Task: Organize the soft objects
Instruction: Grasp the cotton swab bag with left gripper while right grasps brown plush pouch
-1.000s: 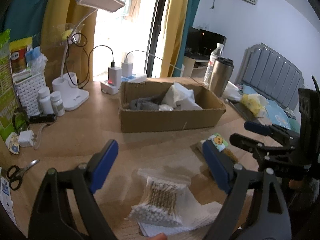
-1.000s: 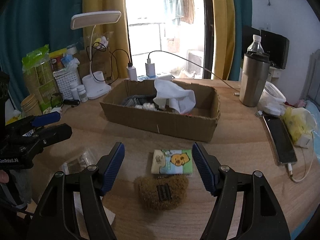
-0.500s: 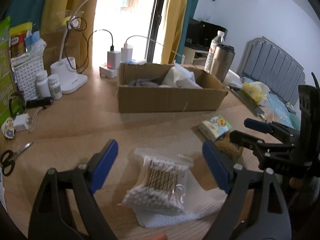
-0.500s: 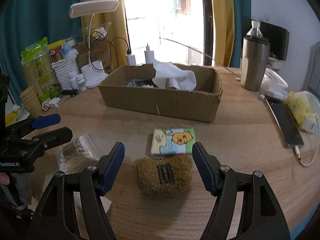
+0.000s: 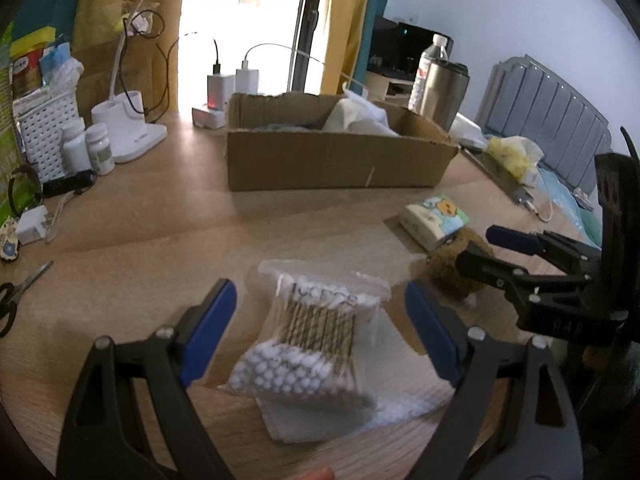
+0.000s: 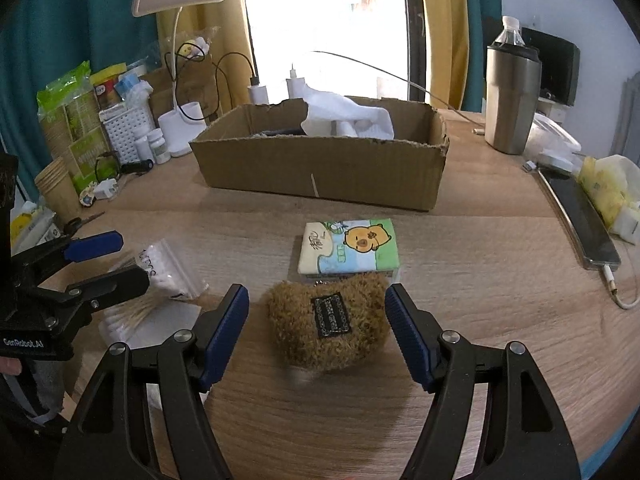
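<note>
A clear bag of cotton swabs (image 5: 316, 336) lies on a white tissue sheet (image 5: 380, 404) on the wooden table. My left gripper (image 5: 320, 300) stands open just above it, one blue pad on each side, not touching. A brown furry pouch (image 6: 330, 326) with a black label lies in the right wrist view, with my right gripper (image 6: 316, 300) open around it, pads apart from the fur. Behind the pouch lies a tissue pack (image 6: 348, 246) with a cartoon chick. The cardboard box (image 6: 320, 164) at the back holds white cloth (image 6: 352, 116) and something dark.
A desk lamp (image 6: 180, 4), pill bottles (image 5: 88, 150), a white basket (image 5: 44, 120), chargers and scissors (image 5: 16, 296) stand at the left. At the right are a steel tumbler (image 6: 510, 104), a phone (image 6: 580, 220) on a cable and yellow packets (image 6: 608, 184).
Both grippers have come down toward the table. The swab bag and the furry pouch now sit larger and further in between the open pads. Nothing has been gripped.
</note>
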{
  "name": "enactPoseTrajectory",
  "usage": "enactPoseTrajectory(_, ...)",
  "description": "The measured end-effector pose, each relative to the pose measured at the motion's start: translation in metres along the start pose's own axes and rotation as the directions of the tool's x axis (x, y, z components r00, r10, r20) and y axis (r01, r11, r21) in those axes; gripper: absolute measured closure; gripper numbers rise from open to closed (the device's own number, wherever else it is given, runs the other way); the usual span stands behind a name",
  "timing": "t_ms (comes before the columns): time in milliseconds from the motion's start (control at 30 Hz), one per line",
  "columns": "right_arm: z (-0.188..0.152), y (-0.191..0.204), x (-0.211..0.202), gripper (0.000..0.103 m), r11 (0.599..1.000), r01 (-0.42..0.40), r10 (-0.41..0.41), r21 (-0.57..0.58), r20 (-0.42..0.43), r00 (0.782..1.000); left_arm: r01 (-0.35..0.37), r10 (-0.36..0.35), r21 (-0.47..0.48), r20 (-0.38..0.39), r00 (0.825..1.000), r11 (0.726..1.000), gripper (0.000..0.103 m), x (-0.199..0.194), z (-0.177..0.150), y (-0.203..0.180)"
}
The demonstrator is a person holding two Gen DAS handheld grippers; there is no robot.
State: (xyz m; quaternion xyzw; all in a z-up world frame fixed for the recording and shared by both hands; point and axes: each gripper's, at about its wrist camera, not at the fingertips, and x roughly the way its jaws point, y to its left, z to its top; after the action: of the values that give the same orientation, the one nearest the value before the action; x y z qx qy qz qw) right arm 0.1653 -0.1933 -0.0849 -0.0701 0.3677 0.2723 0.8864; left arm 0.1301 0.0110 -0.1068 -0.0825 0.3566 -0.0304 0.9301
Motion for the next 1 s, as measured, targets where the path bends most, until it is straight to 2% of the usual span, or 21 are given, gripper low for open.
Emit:
enactPoseTrajectory(367,-0.001,-0.001,0.011,0.029,1.000,0.014,-0.013,0.007,-0.034,0.999,-0.005,0.009,0.046,-0.068,0.998,0.999,0.016,0.013,-0.009,-0.006)
enactPoseTrajectory(767,-0.003,-0.004,0.020,0.029,0.999,0.017,-0.015,0.030,-0.065,0.998,-0.010,0.015,0.057,-0.096,0.995,0.998,0.017,0.018,-0.011,-0.006)
enactPoseTrajectory(933,-0.005,-0.003,0.021,0.029,1.000,0.017,-0.015,0.026,-0.076,0.997,-0.020,0.028,0.084,-0.092,0.995,0.996,0.033,0.018,-0.012,-0.010)
enactPoseTrajectory(1000,-0.005,-0.002,0.020,0.033,1.000,0.015,-0.013,0.017,-0.078,0.997,-0.033,0.041,0.096,-0.089,0.995,0.995,0.040,0.018,-0.013,-0.012)
